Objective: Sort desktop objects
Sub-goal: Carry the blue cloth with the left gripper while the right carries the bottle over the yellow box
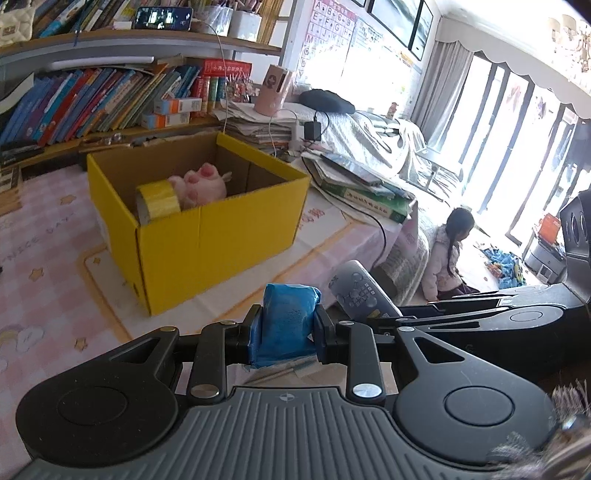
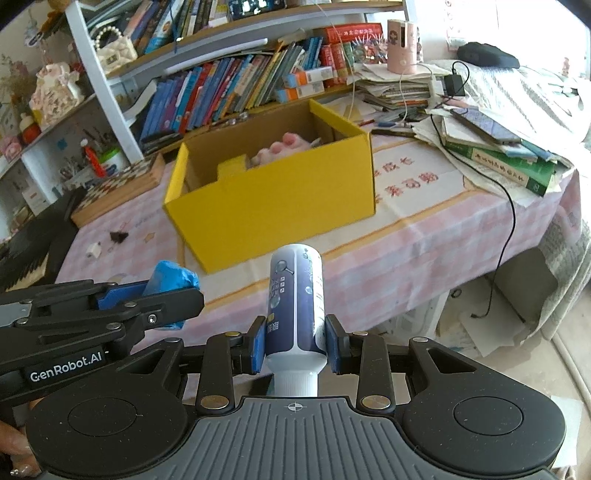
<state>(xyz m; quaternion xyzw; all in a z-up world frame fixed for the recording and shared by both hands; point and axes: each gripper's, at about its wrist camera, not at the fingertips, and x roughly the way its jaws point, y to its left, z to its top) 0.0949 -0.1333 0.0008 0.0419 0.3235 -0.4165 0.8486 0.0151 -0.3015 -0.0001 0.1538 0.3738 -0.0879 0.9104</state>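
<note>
Readable text in view

"GenRobot.AI" in white on my left gripper (image 2: 168, 295) body, seen from the right wrist. "NICE DAY" printed on the pink checked tablecloth (image 1: 44, 236). Wall alphabet chart (image 1: 328, 33): A, E, F, G, H, I, J, K legible, the rest washed out. Red Chinese characters on the cloth and print on the green book (image 2: 513, 170) spine: too small for me to make out.

Pink-checked table (image 2: 424, 236) bearing yellow box (image 2: 280, 206) centrally, chessboard (image 2: 122, 184) at nine o'clock, book pile (image 2: 498, 147) at two o'clock.
</note>
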